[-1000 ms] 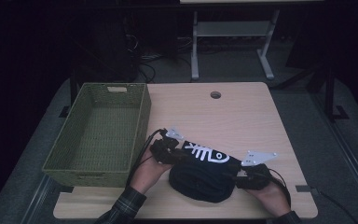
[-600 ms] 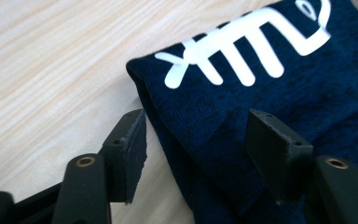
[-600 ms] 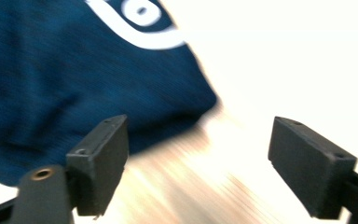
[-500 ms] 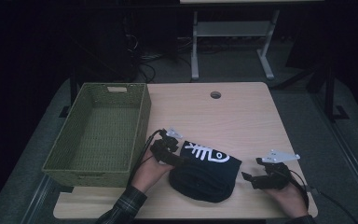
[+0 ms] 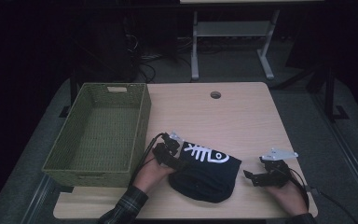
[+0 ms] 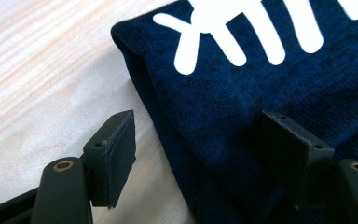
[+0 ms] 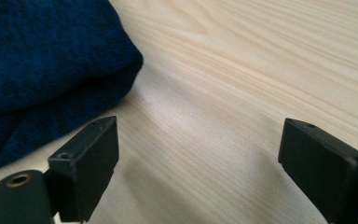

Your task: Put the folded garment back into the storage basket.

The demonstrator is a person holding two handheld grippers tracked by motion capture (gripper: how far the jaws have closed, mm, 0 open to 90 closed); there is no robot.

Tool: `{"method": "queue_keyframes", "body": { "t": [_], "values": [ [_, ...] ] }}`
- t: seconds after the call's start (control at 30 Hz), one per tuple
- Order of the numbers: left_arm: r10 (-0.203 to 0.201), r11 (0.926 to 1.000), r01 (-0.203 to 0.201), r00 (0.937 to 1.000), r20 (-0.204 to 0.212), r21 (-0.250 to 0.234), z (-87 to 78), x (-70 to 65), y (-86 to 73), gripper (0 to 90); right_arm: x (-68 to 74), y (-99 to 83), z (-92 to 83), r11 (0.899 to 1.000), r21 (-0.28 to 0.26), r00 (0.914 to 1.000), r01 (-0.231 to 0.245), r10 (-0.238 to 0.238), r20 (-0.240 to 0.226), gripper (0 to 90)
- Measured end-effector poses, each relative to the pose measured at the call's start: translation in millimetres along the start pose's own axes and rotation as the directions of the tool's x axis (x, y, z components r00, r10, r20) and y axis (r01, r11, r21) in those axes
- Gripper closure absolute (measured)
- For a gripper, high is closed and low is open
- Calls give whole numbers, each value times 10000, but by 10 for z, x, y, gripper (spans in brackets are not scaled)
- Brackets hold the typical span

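High view: a dark navy folded garment (image 5: 205,172) lies on the near half of the wooden table (image 5: 223,116), its long axis running from near-left to right. A white fish-skeleton print (image 5: 204,153) sits along its far edge, head end toward the right.

The left gripper (image 5: 171,150) is at the garment's left end. In the left gripper view its jaws stand wide apart, straddling the folded edge: one pad (image 6: 119,154) over bare wood, the other (image 6: 291,151) over the cloth (image 6: 242,93). I cannot tell whether that pad touches the fabric; nothing is clamped.

The right gripper (image 5: 257,175) sits just off the garment's right end, apart from it. In its own view the jaws are spread wide over bare table (image 7: 242,84), holding nothing, with the garment (image 7: 42,60) to their left.

A green woven basket (image 5: 100,133) stands on the table's left side, near the left gripper.
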State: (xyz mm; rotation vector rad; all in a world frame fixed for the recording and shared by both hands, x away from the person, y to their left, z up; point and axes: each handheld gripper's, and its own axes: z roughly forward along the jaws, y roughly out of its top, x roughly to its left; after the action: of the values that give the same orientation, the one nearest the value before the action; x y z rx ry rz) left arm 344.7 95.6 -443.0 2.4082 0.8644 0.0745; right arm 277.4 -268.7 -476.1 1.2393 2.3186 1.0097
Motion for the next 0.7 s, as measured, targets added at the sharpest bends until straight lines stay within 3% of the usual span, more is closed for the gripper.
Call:
{"method": "queue_keyframes", "body": {
  "t": [0.23, 0.4, 0.47, 0.6, 0.7],
  "values": [
    [-118, 9998, 115, 9998, 176, 148, 41, 27, -17, 282, -2, -5, 48, 9997, 242, 9999, -18, 14, 161, 83],
    [-459, 9989, 460, 9978, 482, -25, 82, 58, -42, 288, 2, -6, 64, 9998, 197, 9997, -20, 15, 250, 78],
    [-374, 9993, 374, 9979, 527, 27, 79, 60, -39, 297, 2, -10, 68, 9999, 159, 9997, -14, 10, 251, 71],
    [-365, 9993, 360, 9957, 849, 70, 77, 50, -32, 410, -1, -14, 71, 9999, 134, 9997, 25, -28, 252, 67],
    [-557, 9984, 552, 9888, 1386, 71, 84, 60, -32, 518, -1, -16, 72, 9999, 121, 9997, 30, -33, 251, 65]
  ]
}}
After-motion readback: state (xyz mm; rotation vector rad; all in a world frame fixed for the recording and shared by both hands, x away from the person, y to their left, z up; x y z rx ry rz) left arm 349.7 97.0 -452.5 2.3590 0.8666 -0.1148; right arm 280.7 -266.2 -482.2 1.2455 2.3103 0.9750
